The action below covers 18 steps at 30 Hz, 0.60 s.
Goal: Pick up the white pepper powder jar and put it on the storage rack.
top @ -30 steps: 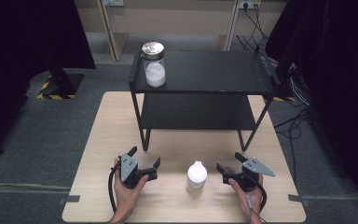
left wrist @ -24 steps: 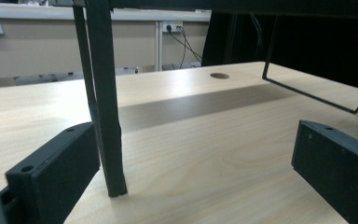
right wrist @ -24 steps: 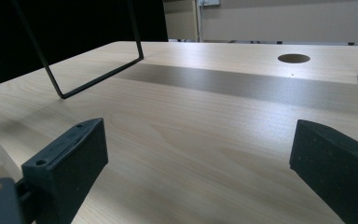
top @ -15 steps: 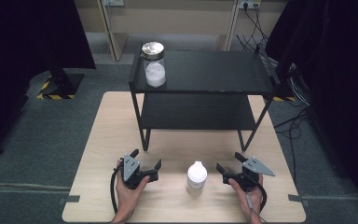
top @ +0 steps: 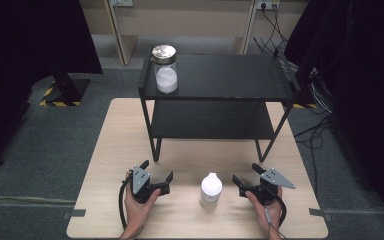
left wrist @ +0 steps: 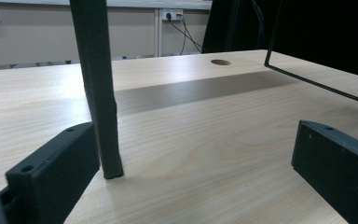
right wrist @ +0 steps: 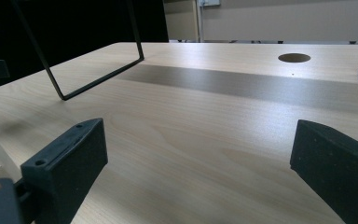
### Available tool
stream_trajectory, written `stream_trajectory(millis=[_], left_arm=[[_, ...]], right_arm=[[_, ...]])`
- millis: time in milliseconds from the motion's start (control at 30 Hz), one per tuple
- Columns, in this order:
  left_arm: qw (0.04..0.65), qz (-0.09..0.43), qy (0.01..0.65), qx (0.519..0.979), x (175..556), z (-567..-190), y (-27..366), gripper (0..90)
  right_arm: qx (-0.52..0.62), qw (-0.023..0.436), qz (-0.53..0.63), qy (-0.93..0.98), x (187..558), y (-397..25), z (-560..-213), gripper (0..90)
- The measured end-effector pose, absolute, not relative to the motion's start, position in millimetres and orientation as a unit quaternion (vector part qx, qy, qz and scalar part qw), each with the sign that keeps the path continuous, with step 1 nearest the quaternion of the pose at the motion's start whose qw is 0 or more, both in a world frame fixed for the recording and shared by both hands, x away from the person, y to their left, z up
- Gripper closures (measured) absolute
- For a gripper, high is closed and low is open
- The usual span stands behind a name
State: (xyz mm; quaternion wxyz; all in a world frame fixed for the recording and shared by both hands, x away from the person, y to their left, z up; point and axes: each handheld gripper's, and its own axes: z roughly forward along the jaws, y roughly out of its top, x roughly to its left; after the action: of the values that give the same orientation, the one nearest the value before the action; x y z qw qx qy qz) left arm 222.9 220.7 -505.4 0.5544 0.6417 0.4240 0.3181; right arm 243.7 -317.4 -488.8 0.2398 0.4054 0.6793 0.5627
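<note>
Two tools rest on the tabletop [top: 105, 150] — left tool [top: 156, 172] and right tool [top: 245, 176], jaws wide, empty. Between them stands a bottle [top: 211, 189] — probably light, slippery plastic; grip its body.

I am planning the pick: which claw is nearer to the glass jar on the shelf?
Left. The left claw is almost straight below the jar; the right claw sits farther to the right.
</note>
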Motion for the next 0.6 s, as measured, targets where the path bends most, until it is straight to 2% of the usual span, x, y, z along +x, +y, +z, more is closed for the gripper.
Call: stream_trajectory(millis=[600], left_arm=[[0.556, 0.317, 0.425, 0.64, 222.6, -505.8, 219.9, 0.1]], right_arm=[[0.388, 0.224, 0.595, 0.667, 244.0, -322.2, -485.7, 2.7]])
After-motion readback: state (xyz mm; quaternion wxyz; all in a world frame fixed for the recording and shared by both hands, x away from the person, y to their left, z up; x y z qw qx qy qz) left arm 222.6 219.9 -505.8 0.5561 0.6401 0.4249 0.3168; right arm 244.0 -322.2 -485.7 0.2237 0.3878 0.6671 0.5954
